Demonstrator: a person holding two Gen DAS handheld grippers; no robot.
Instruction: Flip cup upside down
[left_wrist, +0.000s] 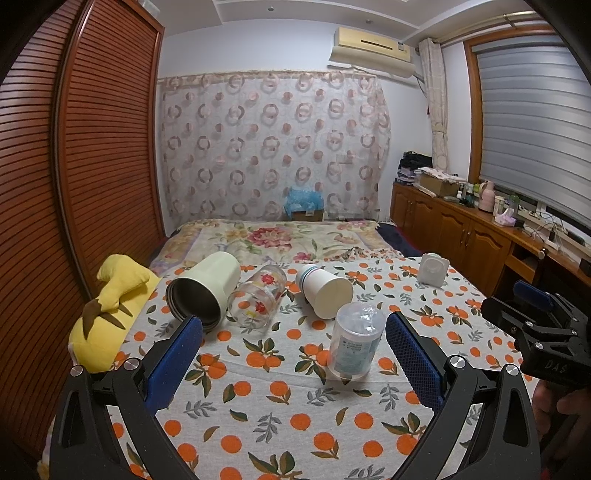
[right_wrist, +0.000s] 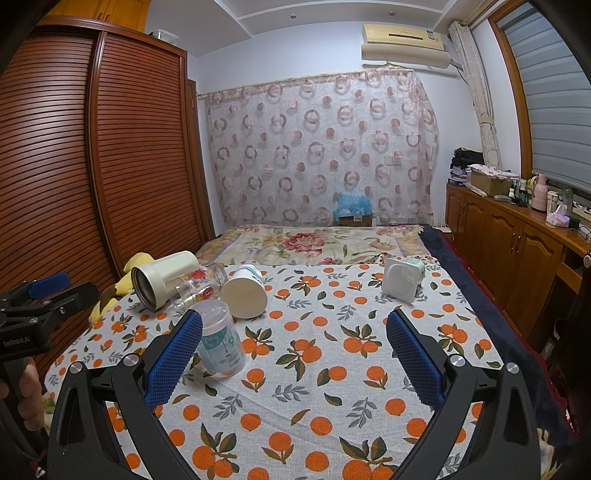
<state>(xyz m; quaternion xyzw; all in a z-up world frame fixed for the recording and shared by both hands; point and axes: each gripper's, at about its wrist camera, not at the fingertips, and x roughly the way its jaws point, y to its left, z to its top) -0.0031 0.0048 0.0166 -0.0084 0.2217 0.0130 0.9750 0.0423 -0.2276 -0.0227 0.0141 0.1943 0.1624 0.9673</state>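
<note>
A clear plastic cup (left_wrist: 354, 339) stands upside down on the orange-print cloth (left_wrist: 295, 406); it also shows in the right wrist view (right_wrist: 219, 338). A cream steel tumbler (left_wrist: 205, 290), a flowered glass (left_wrist: 258, 297) and a white paper cup (left_wrist: 325, 291) lie on their sides behind it. A white square cup (right_wrist: 402, 277) lies at the far right. My left gripper (left_wrist: 293, 339) is open and empty, with the clear cup between its fingers toward the right one. My right gripper (right_wrist: 294, 339) is open and empty, its left finger beside the clear cup.
A yellow plush toy (left_wrist: 110, 314) lies at the cloth's left edge by the slatted wardrobe (left_wrist: 55, 184). A floral bedspread (left_wrist: 280, 238) lies beyond. Wooden cabinets (right_wrist: 517, 251) with clutter run along the right wall.
</note>
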